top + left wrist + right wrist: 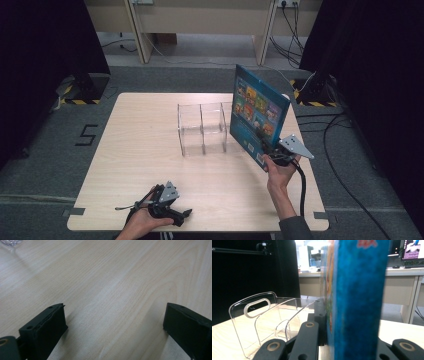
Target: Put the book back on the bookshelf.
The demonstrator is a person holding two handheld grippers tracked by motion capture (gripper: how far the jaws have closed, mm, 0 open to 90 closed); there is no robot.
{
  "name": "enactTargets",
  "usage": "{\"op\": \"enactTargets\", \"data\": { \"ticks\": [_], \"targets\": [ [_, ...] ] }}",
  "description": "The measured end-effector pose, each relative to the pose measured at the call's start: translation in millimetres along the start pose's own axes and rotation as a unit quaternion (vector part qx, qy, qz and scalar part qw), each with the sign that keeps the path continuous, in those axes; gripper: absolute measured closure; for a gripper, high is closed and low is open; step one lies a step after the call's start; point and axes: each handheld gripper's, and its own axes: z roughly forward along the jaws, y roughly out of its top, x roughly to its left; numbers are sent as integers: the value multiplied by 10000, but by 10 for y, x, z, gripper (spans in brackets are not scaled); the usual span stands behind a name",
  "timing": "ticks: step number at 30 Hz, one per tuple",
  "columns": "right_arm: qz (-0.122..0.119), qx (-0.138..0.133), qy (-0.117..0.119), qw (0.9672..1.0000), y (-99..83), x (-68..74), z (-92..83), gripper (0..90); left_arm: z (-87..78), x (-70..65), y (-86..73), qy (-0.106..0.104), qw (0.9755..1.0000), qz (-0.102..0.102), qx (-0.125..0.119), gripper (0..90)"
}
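Note:
A blue picture book [257, 111] stands upright and tilted above the right side of the wooden table [140, 150], just right of a clear acrylic divider rack [205, 127]. My right gripper [272, 150] is shut on the book's lower corner; in the right gripper view the book's blue spine [359, 297] rises between the jaws with the clear rack [262, 320] to its left. My left gripper [177, 216] rests near the table's front edge, held by a hand. In the left gripper view its fingers [45, 330] stand wide apart over bare wood, open with nothing between them.
The rack has several upright clear partitions with slots between them. Black cables [345, 165] lie on the grey carpet right of the table. Dark curtains flank both sides, and wooden desk legs [140, 35] stand behind the table.

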Motion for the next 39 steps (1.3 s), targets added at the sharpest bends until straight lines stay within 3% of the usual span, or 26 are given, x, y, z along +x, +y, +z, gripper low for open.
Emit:
{"op": "enactTargets", "data": {
  "ticks": [11,16,27,39],
  "targets": [
    [29,-103,-173,9998,-51,42,150,831,-1,-5,-2,-18,10000,26,0,32],
    [-160,-92,-243,9995,-71,83,210,830,-2,-9,-1,-26,10000,31,7,32],
    [-325,-79,-321,9989,-136,106,319,830,-4,-15,-4,-49,10000,59,13,31],
    [-259,-180,-337,9989,-243,109,363,827,-7,-25,-8,-82,9999,82,5,30]
  ]
}}
